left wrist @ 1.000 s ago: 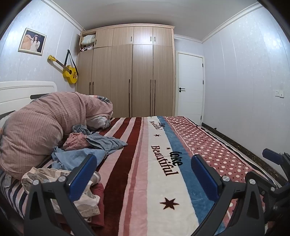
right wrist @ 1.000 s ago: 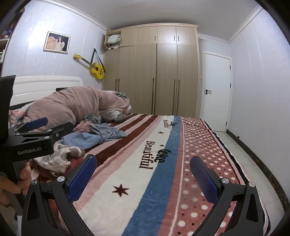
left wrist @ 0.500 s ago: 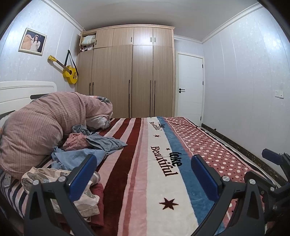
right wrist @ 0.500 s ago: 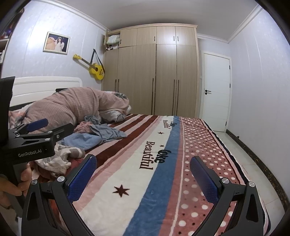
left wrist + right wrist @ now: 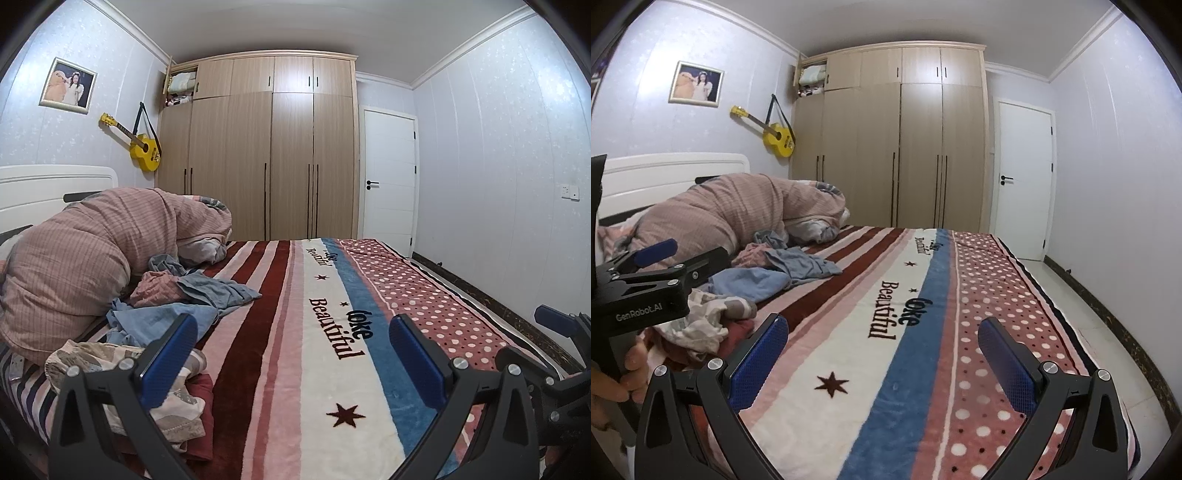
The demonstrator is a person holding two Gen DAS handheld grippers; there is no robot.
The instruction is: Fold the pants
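Note:
A heap of crumpled clothes lies on the left side of the bed: a grey-blue garment (image 5: 218, 291) (image 5: 801, 267), a light blue one (image 5: 162, 321) (image 5: 750, 282), a pink one (image 5: 155, 290) and a beige patterned one (image 5: 96, 363) (image 5: 701, 317). I cannot tell which are pants. My left gripper (image 5: 291, 354) is open and empty above the bed's near edge, just right of the heap. My right gripper (image 5: 882, 354) is open and empty over the striped blanket (image 5: 871, 314). The left gripper's body (image 5: 646, 291) shows at the left of the right wrist view.
A bunched pink duvet (image 5: 92, 258) lies by the white headboard (image 5: 44, 188). A wardrobe (image 5: 273, 155) and a white door (image 5: 388, 184) stand at the far wall. A yellow guitar (image 5: 142, 147) hangs on the left wall. Floor (image 5: 1108, 350) runs along the bed's right side.

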